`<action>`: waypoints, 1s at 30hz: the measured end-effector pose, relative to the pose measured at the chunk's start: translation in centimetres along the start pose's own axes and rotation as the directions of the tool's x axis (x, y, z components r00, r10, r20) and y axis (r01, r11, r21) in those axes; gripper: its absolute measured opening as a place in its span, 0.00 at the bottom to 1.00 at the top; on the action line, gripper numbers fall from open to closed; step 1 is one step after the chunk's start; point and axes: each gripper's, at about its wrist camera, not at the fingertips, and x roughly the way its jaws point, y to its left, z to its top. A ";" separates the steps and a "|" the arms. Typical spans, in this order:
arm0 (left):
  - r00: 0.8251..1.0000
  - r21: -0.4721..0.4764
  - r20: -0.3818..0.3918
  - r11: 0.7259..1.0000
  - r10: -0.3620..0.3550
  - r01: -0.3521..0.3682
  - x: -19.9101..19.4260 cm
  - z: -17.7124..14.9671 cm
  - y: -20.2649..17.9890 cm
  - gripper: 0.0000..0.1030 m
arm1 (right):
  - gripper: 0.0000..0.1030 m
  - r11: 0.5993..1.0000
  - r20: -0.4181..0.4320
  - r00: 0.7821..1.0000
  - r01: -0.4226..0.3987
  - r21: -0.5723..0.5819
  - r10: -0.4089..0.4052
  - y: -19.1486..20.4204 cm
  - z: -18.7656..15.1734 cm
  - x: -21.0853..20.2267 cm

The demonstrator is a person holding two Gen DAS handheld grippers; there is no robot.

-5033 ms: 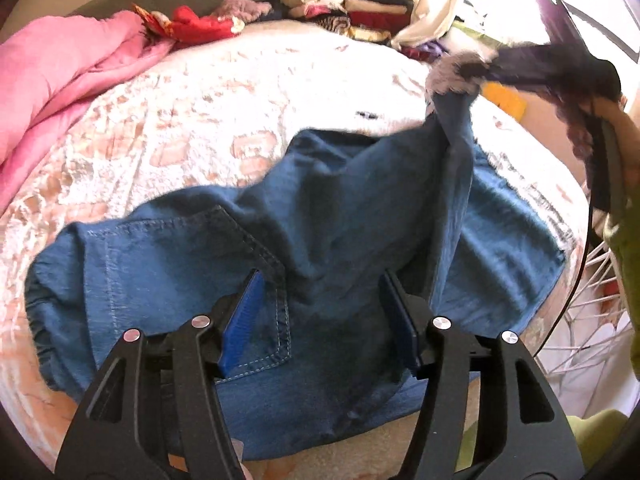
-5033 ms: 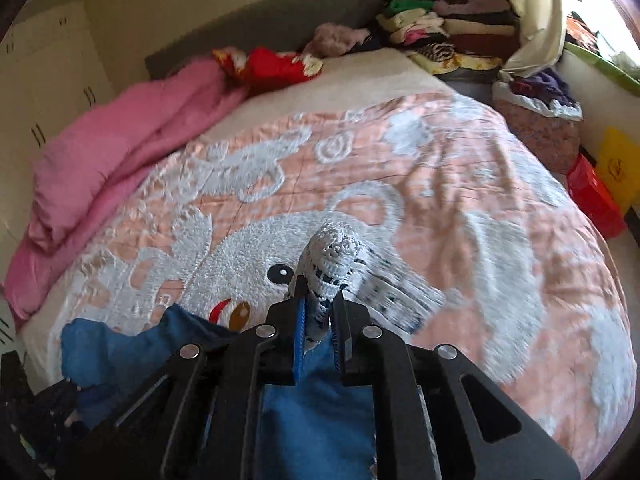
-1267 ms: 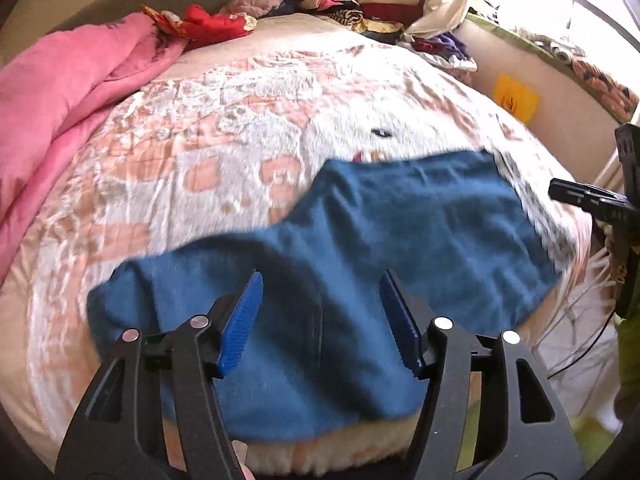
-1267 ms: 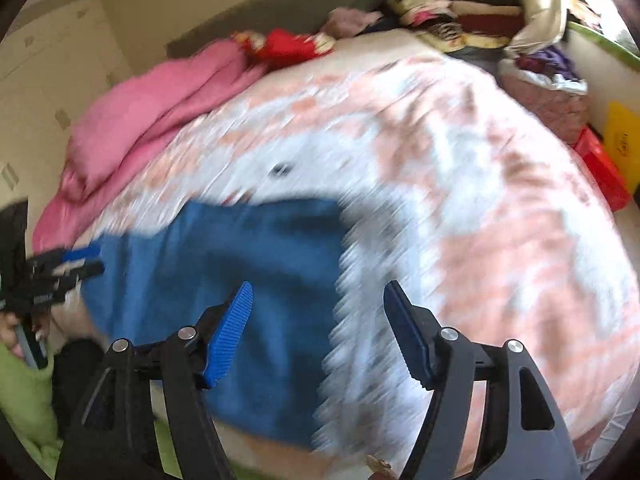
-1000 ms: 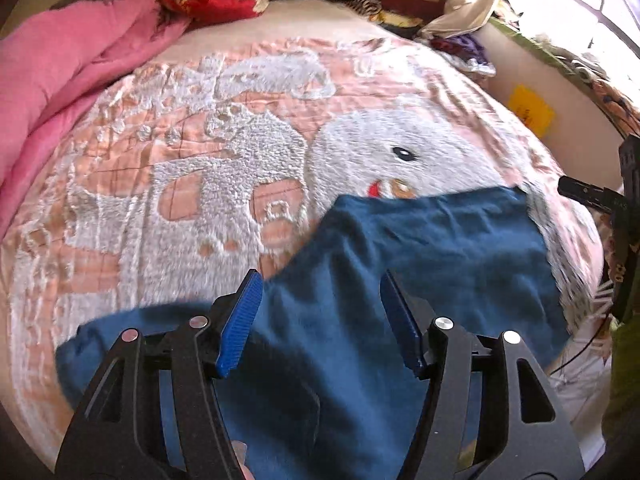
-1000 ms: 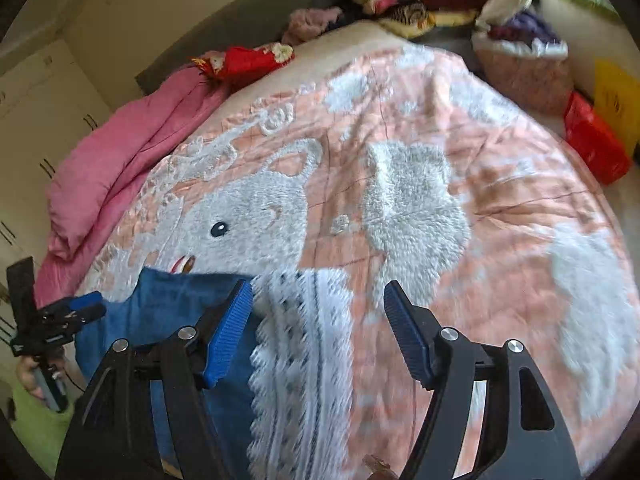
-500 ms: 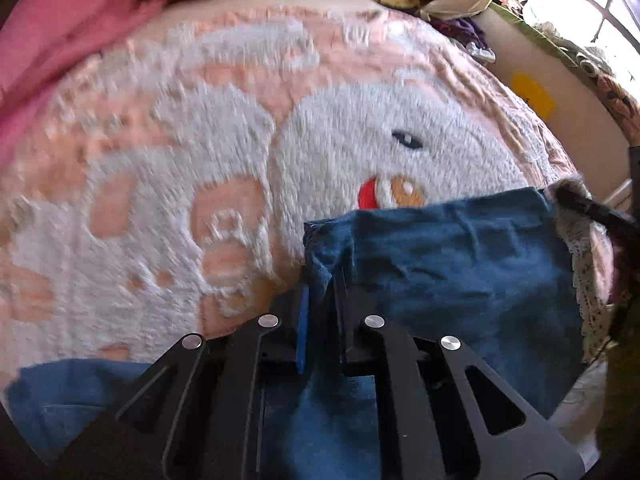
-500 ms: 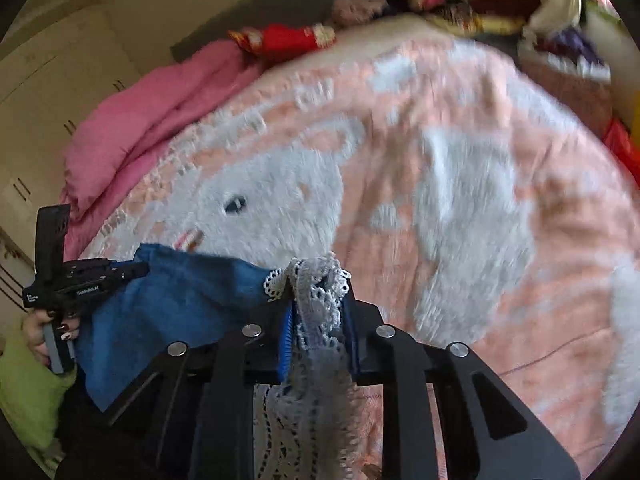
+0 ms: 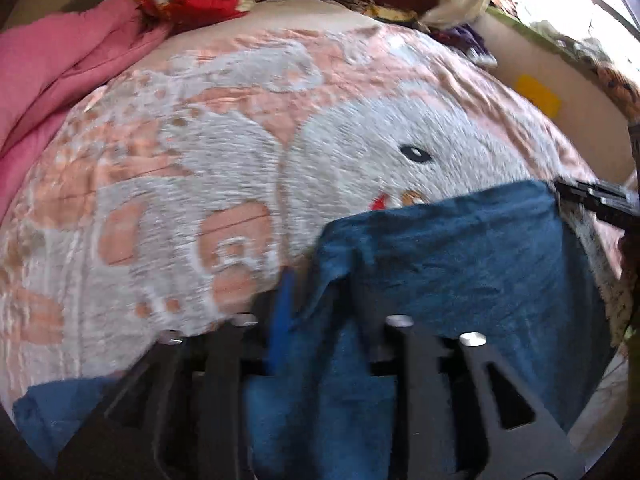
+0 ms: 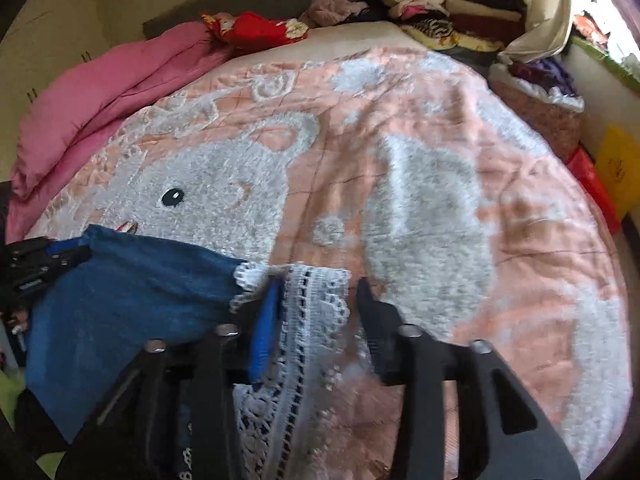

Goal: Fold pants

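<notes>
Left of the blue pants (image 9: pixel 460 272) we see a pink quilt (image 9: pixel 52 76) heaped along the bed's edge, with a red cloth (image 9: pixel 204 0) past its far end. Our pants lie on the peach and white blanket (image 9: pixel 192 152), across the corner nearest us, just below the bear's black eye (image 9: pixel 416 155). They are deep blue denim, folded over so a doubled layer runs sideways, with soft wrinkles near the top corner.

Our left gripper (image 9: pixel 320 304) sits over that folded corner; its jaws are opening, the fabric lying loose between them, let go. Further right, the pants end in a white lace hem (image 10: pixel 308 320) with openwork rows. Our right gripper (image 10: pixel 316 308) straddles this lace; its jaws are opening too, the lace between the fingers but no longer pinched. Right of the pants, folded clothes (image 10: pixel 452 12) are stacked at the bed's far corner, and a yellow card (image 10: pixel 616 164) leans by the wall.
</notes>
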 end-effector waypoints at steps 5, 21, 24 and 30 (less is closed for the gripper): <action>0.993 -0.102 0.062 0.990 0.105 -0.098 -5.0 -1.2 4.1 0.37 | 0.53 0.999 0.087 0.995 0.045 0.007 -0.045 0.0 -0.7 -4.3; 0.972 -0.179 -0.063 0.956 0.227 -0.235 -7.6 -8.8 10.5 0.48 | 0.60 0.978 -0.072 0.997 0.000 -0.208 -0.015 10.4 -6.4 -1.1; 0.980 -0.201 -0.041 0.959 0.196 -0.200 -7.8 -9.0 10.9 0.48 | 0.59 0.988 -0.071 0.997 0.002 -0.157 -0.013 9.1 -6.5 -1.8; 0.982 -0.201 -0.003 0.962 0.190 -0.187 -8.8 -9.0 10.5 0.48 | 0.62 0.988 -0.064 0.998 0.016 -0.153 -0.026 8.8 -6.9 -2.4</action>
